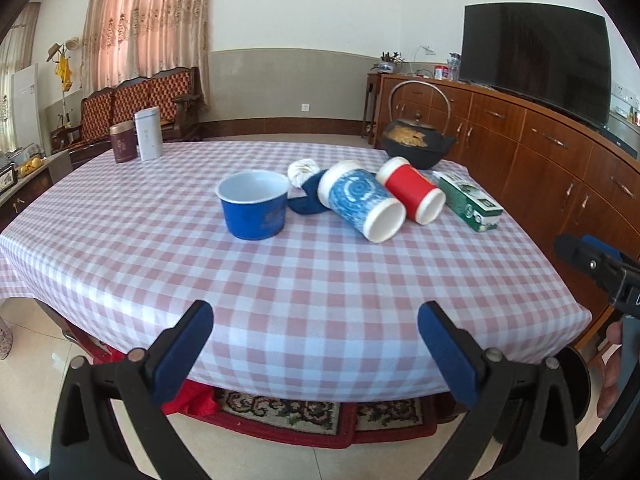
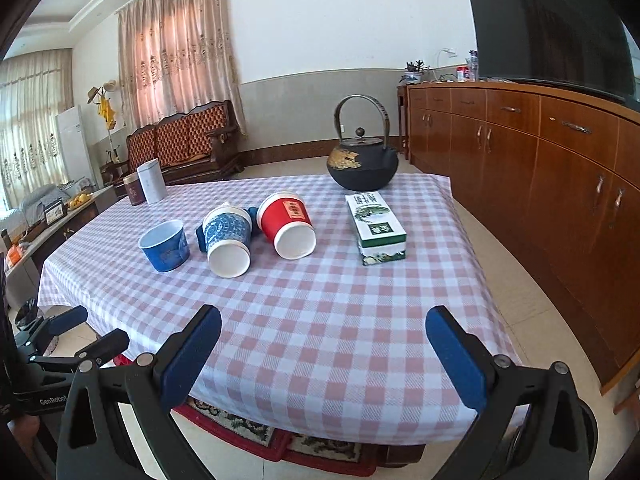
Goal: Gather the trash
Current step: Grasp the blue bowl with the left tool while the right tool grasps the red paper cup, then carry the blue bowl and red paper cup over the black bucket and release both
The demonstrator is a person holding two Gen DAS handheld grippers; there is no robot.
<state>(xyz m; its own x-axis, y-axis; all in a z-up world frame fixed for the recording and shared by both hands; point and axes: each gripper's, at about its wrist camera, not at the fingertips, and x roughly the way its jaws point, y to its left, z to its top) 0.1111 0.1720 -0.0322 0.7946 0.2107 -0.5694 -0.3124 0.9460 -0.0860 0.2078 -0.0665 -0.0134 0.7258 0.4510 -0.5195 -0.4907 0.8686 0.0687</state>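
On the checked desk (image 2: pixel 320 320), mid-frame, from left to right: an upright blue bowl (image 2: pixel 165 246), a blue cup (image 2: pixel 226 236) and a red cup (image 2: pixel 286 224) on their sides, then a green box (image 2: pixel 376 226). Your left tongs (image 1: pixel 316 330) and right tongs (image 2: pixel 323 336) gape wide at the lower edge, empty.

Right tongs (image 2: pixel 323 354) wide apart, hovering over near edge of checked table (image 2: pixel 320 320). Farther on: upright blue bowl (image 2: pixel 165 246), blue cup (image 2: pixel 227 242) and red cup (image 2: pixel 286 226) on their sides, touching, green box (image 2: pixel 376 227), black kettle (image 2: pixel 363 158) behind. Left tongs (image 2: pixel 94 328) at lower left, parted.
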